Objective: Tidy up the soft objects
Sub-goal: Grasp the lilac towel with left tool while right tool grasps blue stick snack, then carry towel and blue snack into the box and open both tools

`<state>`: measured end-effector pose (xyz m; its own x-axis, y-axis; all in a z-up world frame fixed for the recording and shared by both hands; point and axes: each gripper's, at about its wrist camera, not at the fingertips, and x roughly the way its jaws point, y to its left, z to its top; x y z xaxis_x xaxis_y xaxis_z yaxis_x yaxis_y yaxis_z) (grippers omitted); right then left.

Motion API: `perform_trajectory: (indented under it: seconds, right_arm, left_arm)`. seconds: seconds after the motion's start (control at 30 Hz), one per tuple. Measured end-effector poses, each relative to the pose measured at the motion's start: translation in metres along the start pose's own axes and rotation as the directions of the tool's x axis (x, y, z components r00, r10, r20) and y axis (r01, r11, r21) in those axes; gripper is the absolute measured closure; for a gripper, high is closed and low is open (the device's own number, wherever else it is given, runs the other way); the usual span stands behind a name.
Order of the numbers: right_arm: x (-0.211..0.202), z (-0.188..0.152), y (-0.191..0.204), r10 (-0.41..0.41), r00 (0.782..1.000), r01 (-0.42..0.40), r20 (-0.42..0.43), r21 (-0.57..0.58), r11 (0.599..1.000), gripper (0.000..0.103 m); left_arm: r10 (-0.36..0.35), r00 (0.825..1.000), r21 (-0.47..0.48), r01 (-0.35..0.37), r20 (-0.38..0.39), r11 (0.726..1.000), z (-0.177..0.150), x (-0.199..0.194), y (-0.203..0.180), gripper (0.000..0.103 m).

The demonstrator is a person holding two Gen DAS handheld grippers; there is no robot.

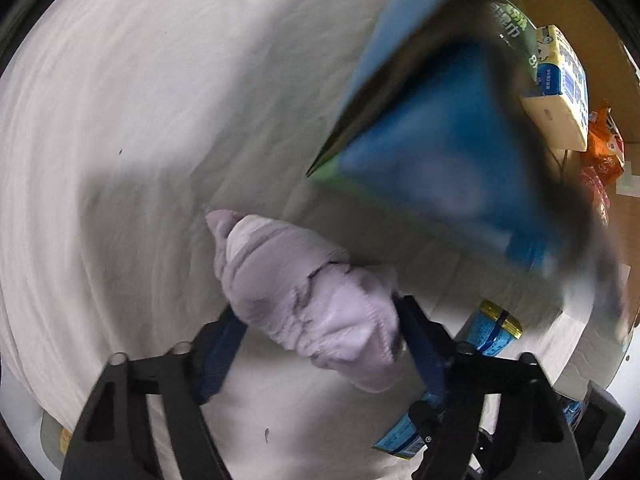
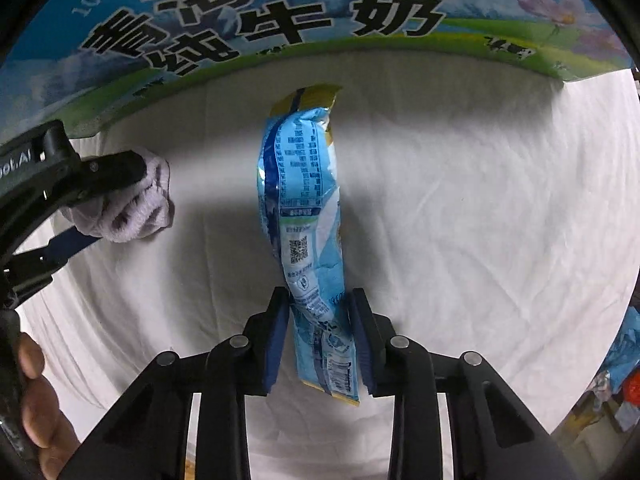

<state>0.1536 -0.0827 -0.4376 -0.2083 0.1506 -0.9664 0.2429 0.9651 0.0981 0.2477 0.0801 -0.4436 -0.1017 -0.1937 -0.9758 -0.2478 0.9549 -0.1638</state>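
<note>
My left gripper is shut on a bunched lilac cloth and holds it over the white sheet. The same cloth and left gripper show at the left of the right wrist view. My right gripper is shut on a long light-blue snack packet that points away from me toward a blue milk carton box. The packet's gold end also shows in the left wrist view, beside the blurred blue box.
A brown cardboard box at the upper right holds a white and yellow tissue pack, a green pack and orange-red snack bags. More packets lie off the sheet's right edge.
</note>
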Motion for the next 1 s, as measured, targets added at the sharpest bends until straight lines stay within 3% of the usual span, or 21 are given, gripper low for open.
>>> perform_trajectory:
  seconds: [0.17, 0.27, 0.47, 0.8, 1.0]
  right_arm:
    - [0.0, 0.002, 0.004, -0.004, 1.0, 0.004, 0.001, 0.003, 1.0, 0.079]
    - [-0.005, 0.006, -0.01, -0.002, 1.0, 0.002, 0.002, -0.005, 1.0, 0.082]
    - [-0.019, -0.004, -0.02, 0.015, 1.0, -0.015, 0.012, -0.033, 0.999, 0.084]
    - [-0.046, -0.03, -0.031, 0.074, 0.996, -0.069, 0.04, -0.108, 0.992, 0.09]
    - [-0.079, -0.046, -0.039, 0.127, 0.99, -0.118, 0.057, -0.151, 0.981, 0.091]
  left_arm:
    - [0.002, 1.0, -0.031, -0.001, 0.003, 1.0, -0.002, -0.001, 0.008, 0.051]
    - [-0.007, 1.0, -0.039, 0.008, 0.009, 0.999, -0.008, -0.002, 0.012, 0.056]
    - [0.001, 1.0, 0.002, -0.001, 0.021, 1.0, -0.033, -0.009, 0.015, 0.057]
    - [0.004, 0.996, 0.106, -0.013, 0.088, 0.994, -0.107, -0.042, 0.014, 0.057]
    - [0.004, 0.99, 0.208, -0.033, 0.141, 0.978, -0.147, -0.072, -0.018, 0.057]
